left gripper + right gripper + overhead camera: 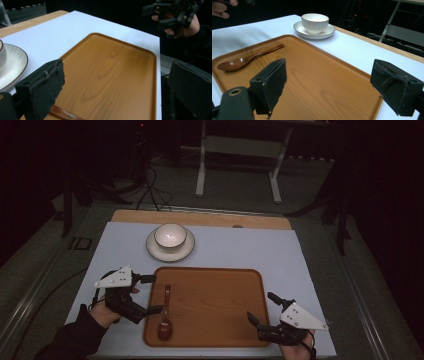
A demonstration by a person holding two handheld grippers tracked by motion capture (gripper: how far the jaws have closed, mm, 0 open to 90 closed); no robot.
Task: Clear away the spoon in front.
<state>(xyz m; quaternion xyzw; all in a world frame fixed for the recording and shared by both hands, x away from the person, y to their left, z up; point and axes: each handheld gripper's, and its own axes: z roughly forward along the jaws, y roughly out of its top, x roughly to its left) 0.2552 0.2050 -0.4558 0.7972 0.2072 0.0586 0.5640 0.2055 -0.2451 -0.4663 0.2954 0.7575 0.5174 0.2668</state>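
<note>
On tray (210,305): spoon (165,318) near left edge | left gripper (151,294), right gripper (263,308) spread

Most of the wooden tray (215,285) lies bare, open to a gripper from the near or right side. Only the wooden spoon (165,317) lies along its left edge. Beyond the tray, the bowl (170,236) on its saucer (187,251) blocks the far left; white tabletop (250,247) to their right stays free.
</note>
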